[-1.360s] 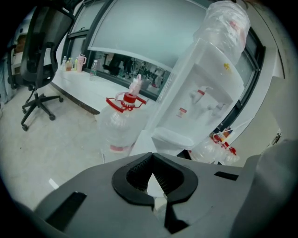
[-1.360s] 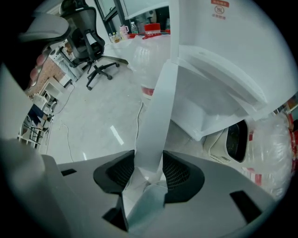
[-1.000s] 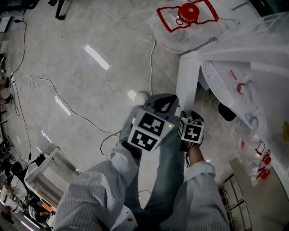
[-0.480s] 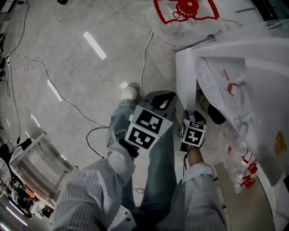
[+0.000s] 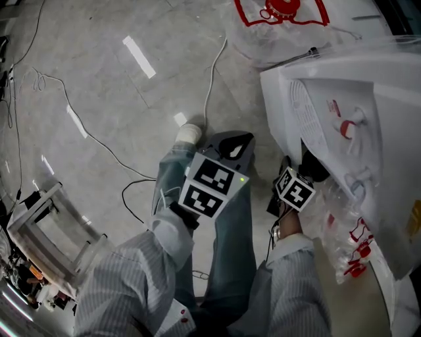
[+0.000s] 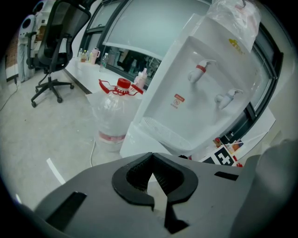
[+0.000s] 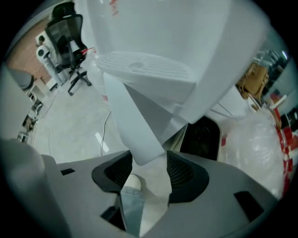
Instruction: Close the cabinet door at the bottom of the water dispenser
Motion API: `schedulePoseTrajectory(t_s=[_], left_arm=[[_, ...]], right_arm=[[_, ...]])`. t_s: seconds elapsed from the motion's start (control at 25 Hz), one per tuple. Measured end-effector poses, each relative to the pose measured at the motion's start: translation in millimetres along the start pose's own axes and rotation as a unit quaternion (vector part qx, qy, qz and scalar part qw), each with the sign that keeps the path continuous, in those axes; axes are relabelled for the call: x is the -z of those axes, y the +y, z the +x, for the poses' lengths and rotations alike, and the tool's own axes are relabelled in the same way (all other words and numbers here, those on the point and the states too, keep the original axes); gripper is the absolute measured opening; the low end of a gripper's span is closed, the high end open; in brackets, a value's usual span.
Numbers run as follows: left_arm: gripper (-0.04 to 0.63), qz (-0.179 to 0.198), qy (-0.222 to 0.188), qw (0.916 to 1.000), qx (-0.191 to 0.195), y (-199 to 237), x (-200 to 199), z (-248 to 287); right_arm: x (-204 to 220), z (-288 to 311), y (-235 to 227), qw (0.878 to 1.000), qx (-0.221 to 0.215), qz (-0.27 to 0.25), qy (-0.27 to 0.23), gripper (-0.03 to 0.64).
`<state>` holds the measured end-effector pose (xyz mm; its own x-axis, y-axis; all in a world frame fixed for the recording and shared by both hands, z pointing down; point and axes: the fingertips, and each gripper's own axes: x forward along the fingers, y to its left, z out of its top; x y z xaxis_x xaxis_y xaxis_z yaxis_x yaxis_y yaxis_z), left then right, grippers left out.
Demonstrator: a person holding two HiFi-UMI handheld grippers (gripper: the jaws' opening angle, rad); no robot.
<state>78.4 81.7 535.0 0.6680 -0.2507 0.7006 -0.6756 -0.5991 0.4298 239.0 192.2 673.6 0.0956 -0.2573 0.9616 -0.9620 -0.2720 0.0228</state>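
Far left, floor: white frame thing [image 5: 46, 230], cut off by the picture edge, hard to say what it is; thin cables [image 5: 92, 141] across the pale tiles
Shoe [image 5: 189, 133]: only the white toe seen, beyond the jeans leg
Left gripper [image 6: 151, 158]: held over the person's jeans leg, jaw tips met, nothing between them
Cabinet door [image 7: 135, 125]: white, swung open at the foot of the dispenser; hinge side hidden
Bottle [image 5: 283, 13]: red cap, wrapped in clear plastic, cut by the top edge
Right gripper [image 7: 149, 173]: jaws wide apart, lower corner of the cabinet door standing between them, closer to one pad; touching or not, cannot tell; in the head view only the marker cube [image 5: 294, 189] visible, jaws hidden under it
Cabinet opening [image 7: 202, 137]: dark, inside not possible to make out
Plastic bag [image 5: 342, 230]: clear, red parts inside, contents unclear
Water dispenser [image 5: 355, 99]: white, at the right, cut off by the edge; red tap [image 5: 348, 126] on the front
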Motion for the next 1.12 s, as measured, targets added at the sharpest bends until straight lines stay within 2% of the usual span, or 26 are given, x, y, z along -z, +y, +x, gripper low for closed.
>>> schedulePoseTrajectory(t_s=[0.16, 0.28, 0.48, 0.64, 0.8, 1.12], left_arm=[[0.011, 0.001, 0.001, 1.0, -0.003, 7, 3, -1], [0.011, 0.002, 0.003, 1.0, -0.007, 12, 5, -2], [0.011, -0.005, 0.004, 0.9999, -0.016, 19, 6, -2], [0.011, -0.005, 0.001, 0.9999, -0.016, 14, 4, 3], [0.011, -0.007, -0.002, 0.9999, -0.012, 5, 2, 11], [0.011, -0.011, -0.001, 0.9999, -0.001, -9, 5, 25]], right_arm=[[5, 7, -1, 0.997, 0.006, 0.082, 0.003, 0.193], [4, 9, -2, 0.995, 0.009, 0.103, 0.002, 0.19], [-6, 10, -19, 0.997, 0.031, 0.076, -0.002, 0.17], [-10, 11, -27, 0.999, 0.032, 0.043, -0.007, 0.164], [-11, 10, -28, 0.998, 0.037, 0.045, -0.008, 0.163], [-17, 12, -36, 0.998, 0.051, 0.017, -0.014, 0.163]])
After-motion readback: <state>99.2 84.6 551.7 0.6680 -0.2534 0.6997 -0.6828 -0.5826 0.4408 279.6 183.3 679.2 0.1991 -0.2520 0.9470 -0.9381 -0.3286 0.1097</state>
